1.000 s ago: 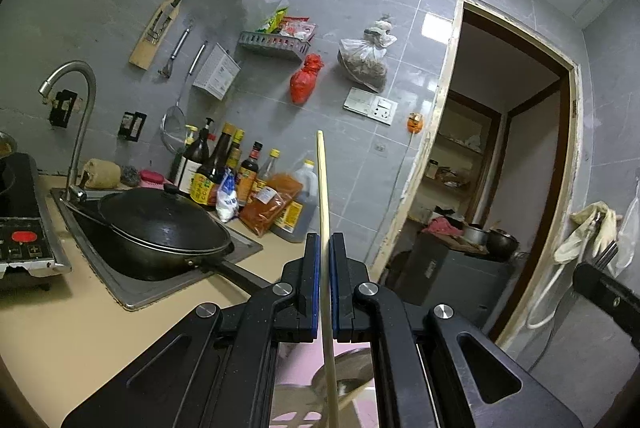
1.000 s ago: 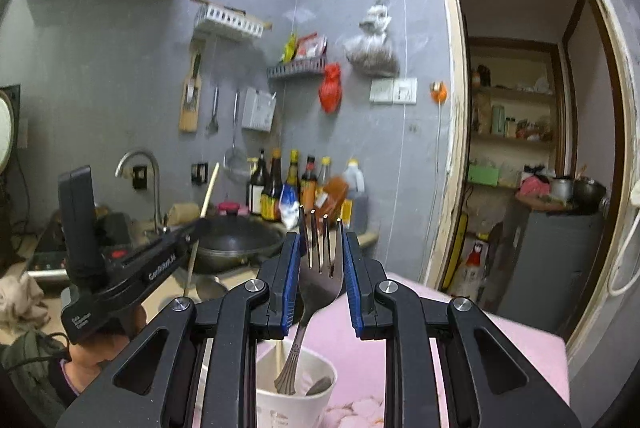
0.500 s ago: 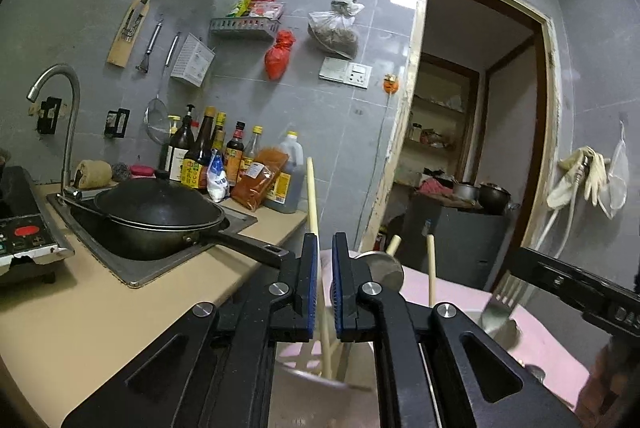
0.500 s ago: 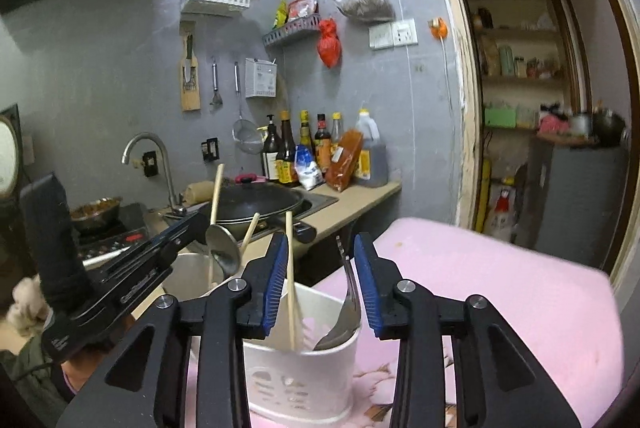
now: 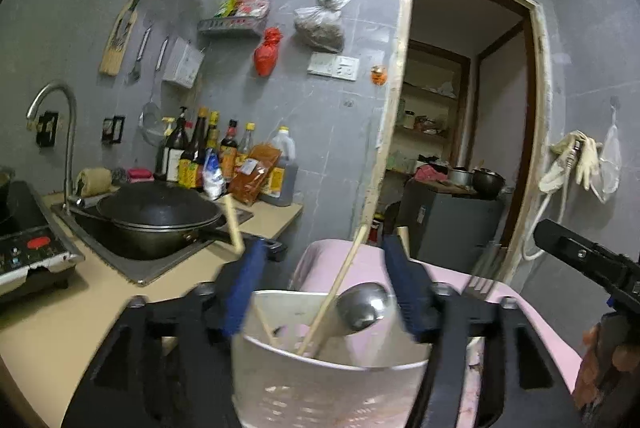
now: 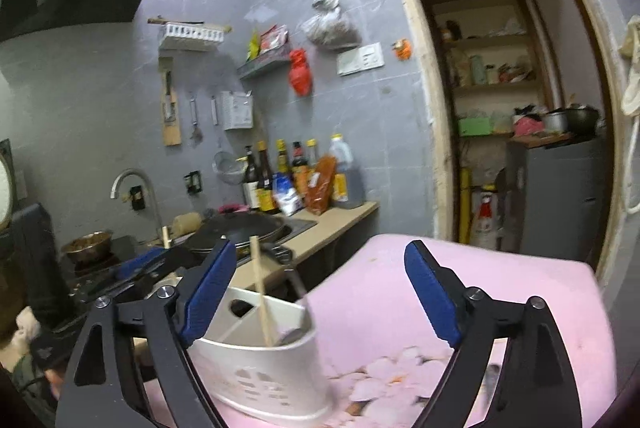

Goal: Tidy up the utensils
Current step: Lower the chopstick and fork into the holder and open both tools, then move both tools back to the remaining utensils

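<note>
The utensil holder [image 5: 320, 380] stands on the pink desk [image 6: 500, 292], its base cut off, with chopsticks [image 5: 340, 284] and a blurred spoon [image 5: 364, 306] inside. Both tools, left [image 5: 320, 288] and right [image 6: 320, 292], are opening, gripping nothing. A grey-tiled kitchen lies behind.

A pink bench [image 6: 500, 288] with a petal print fills the lower right of the frame; a white utensil holder [image 6: 260, 372] stands on it, lower centre.
</note>
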`<move>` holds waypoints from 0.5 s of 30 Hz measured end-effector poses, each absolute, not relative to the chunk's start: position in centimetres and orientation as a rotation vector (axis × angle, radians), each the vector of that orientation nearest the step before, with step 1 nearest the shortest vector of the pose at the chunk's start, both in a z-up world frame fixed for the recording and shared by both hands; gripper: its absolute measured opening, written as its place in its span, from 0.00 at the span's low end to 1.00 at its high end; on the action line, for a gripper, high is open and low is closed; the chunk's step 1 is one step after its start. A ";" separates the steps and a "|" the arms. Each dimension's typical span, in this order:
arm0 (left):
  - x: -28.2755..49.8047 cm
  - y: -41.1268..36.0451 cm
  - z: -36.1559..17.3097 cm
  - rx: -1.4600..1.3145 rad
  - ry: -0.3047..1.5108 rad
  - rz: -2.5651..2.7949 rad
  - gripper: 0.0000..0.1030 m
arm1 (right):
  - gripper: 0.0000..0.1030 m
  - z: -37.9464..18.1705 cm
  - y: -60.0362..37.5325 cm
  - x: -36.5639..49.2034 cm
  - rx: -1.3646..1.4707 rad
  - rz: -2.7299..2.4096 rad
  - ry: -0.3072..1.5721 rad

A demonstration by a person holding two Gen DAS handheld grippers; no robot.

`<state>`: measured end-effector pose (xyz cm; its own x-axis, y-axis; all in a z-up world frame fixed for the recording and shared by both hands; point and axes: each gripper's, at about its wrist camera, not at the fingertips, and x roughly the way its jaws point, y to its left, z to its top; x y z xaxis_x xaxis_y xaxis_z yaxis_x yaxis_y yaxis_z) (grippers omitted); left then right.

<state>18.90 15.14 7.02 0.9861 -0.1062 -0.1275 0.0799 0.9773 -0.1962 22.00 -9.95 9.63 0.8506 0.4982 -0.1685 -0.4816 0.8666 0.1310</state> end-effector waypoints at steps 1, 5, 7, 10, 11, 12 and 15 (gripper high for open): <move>18.5 14.5 7.3 -0.181 0.133 -0.103 0.65 | 0.97 9.7 -10.5 21.7 0.082 0.496 0.193; 17.5 11.8 8.0 -0.110 0.121 -0.097 0.80 | 1.00 9.9 -12.8 20.4 0.056 0.401 0.147; 17.0 10.3 8.3 -0.072 0.112 -0.088 0.85 | 1.00 9.9 -13.8 19.7 0.025 0.352 0.130; 16.4 8.1 8.5 -0.029 0.103 -0.091 0.89 | 1.00 9.7 -15.2 18.5 -0.040 0.267 0.104; 16.3 7.5 8.4 -0.019 0.101 -0.094 0.90 | 1.00 9.7 -15.6 18.2 -0.063 0.239 0.097; 16.2 6.7 8.4 -0.006 0.101 -0.098 0.90 | 1.00 9.6 -16.1 17.6 -0.098 0.200 0.087; 16.0 4.6 8.0 0.022 0.109 -0.117 0.90 | 1.00 9.1 -17.5 16.7 -0.156 0.149 0.078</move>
<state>15.98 4.59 8.01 0.9872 -0.1157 -0.1100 0.1180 0.9929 0.0155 16.68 -17.50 9.14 0.9859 0.1415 -0.0888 -0.1536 0.9769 -0.1487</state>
